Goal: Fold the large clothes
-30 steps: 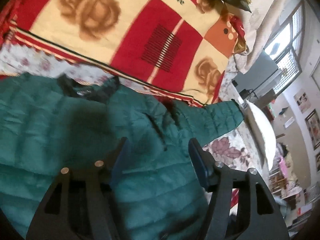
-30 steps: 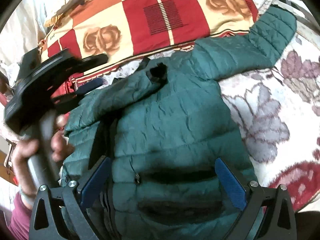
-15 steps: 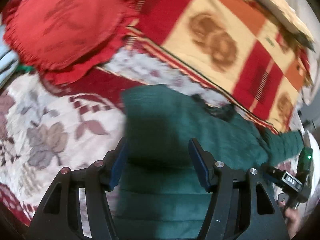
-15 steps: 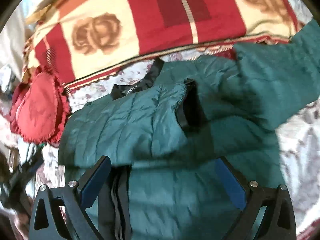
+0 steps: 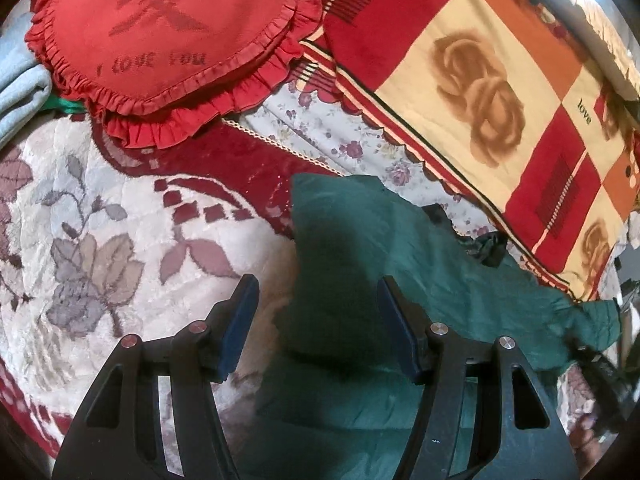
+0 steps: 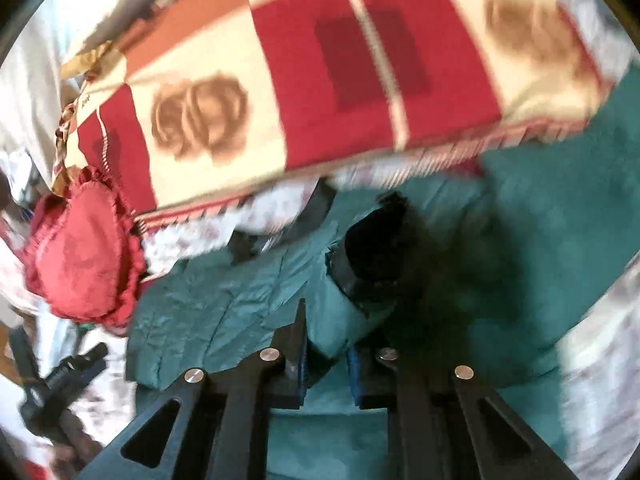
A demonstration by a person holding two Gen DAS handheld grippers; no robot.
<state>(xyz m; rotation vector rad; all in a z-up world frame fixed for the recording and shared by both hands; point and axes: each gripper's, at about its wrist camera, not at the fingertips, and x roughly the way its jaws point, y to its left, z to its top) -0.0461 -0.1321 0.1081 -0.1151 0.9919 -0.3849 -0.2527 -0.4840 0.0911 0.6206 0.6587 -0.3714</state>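
Observation:
A dark green quilted jacket (image 5: pixel 360 264) lies on the bed, one sleeve folded across its body (image 6: pixel 224 304). My left gripper (image 5: pixel 316 316) is open and empty, hovering over the jacket's left edge. My right gripper (image 6: pixel 326 356) is shut on the folded sleeve (image 6: pixel 340 328) near its black-lined cuff (image 6: pixel 376 252). The other sleeve (image 6: pixel 560 208) stretches out to the right. The left gripper also shows at the lower left of the right wrist view (image 6: pixel 60 380), with the hand that holds it.
A red frilled "I love you" cushion (image 5: pixel 168 40) lies beyond the jacket on the left. A red, cream and orange rose-patterned blanket (image 5: pixel 500 92) lies along the far side. The floral bedcover (image 5: pixel 100 248) spreads to the left. A pale blue cloth (image 5: pixel 16 80) sits at far left.
My right gripper has closed on the folded sleeve near the cuff. My left gripper has swung left off the jacket's body to its edge, staying open.

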